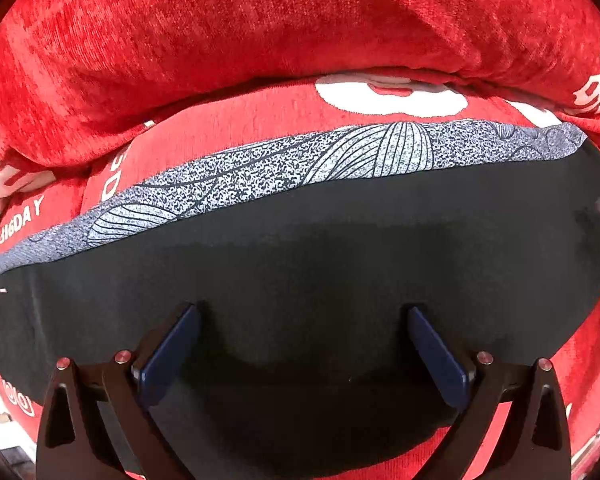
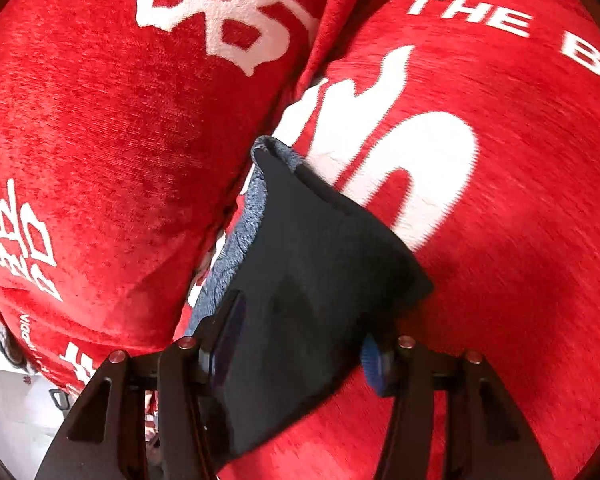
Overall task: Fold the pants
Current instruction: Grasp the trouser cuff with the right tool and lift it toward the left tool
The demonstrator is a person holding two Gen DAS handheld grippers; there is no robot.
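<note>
The black pants (image 1: 300,248) lie flat across a red seat cushion, with a grey patterned layer (image 1: 260,176) showing along their far edge. My left gripper (image 1: 304,312) is open and hovers just above the black cloth, holding nothing. In the right wrist view a fold of the black pants (image 2: 308,264) passes between the fingers of my right gripper (image 2: 300,320), with the grey lining (image 2: 240,248) at its left edge. The jaws stand partly apart with cloth between them; whether they pinch it is unclear.
A red plush sofa with white lettering surrounds the pants: a back cushion (image 1: 260,40) behind, a seat cushion (image 2: 500,160) and another red cushion (image 2: 100,120) beside it. A pale floor (image 2: 12,420) shows at lower left.
</note>
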